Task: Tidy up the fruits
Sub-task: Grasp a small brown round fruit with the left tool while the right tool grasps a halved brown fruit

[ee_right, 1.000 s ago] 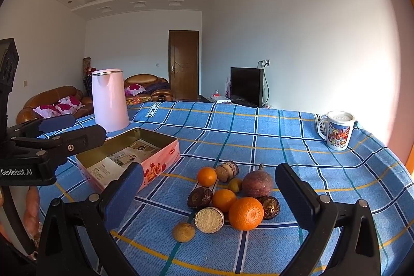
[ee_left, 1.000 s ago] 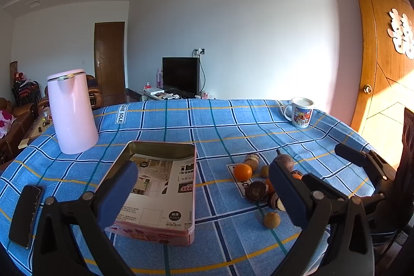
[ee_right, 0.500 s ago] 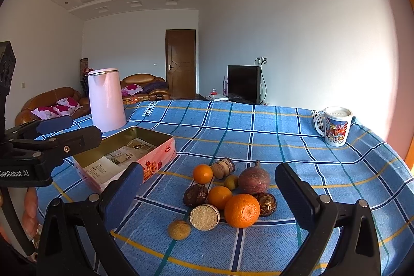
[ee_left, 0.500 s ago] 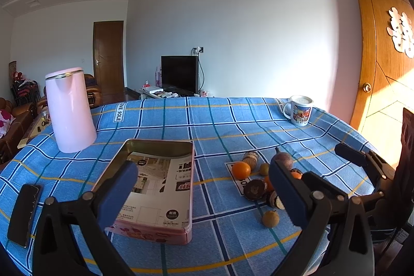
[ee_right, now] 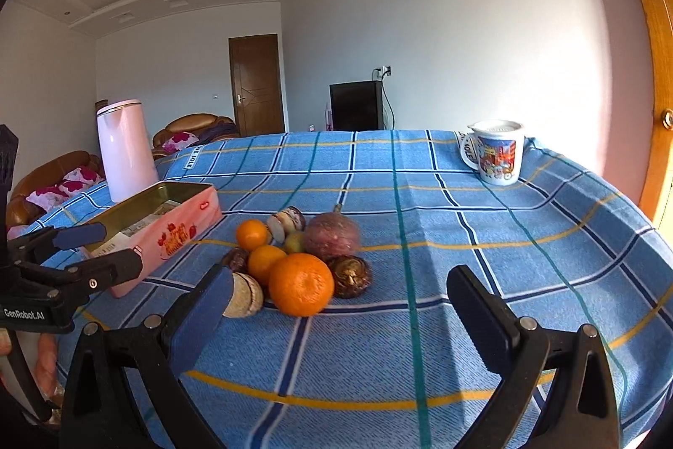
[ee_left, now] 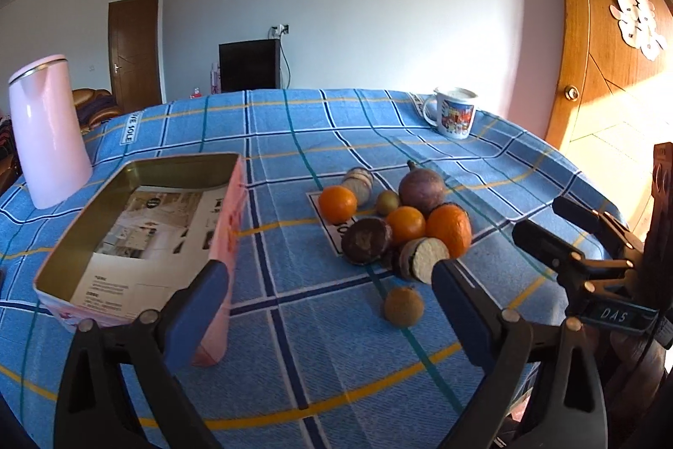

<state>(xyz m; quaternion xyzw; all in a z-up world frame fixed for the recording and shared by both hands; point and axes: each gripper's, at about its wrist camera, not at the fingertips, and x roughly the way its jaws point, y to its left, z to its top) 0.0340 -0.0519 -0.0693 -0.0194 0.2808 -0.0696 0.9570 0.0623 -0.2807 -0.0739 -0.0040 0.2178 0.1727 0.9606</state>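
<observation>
Fruit pile [ee_right: 294, 259] on blue checked cloth [ee_right: 462, 238], just beside open pink tin [ee_left: 139, 221]. Left gripper [ee_left: 328, 280] released, jaws just narrowing, nothing between. Right gripper [ee_right: 340, 293] released, empty, nearer; big orange [ee_right: 300, 284] straight ahead.

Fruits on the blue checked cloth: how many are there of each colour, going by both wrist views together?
orange fruits: 3
large purple fruit: 1
small green-yellow fruit: 1
small brown fruit, lying apart from the pile: 1
dark brown pieces, some showing a pale cut face: 4
Total: 10
</observation>
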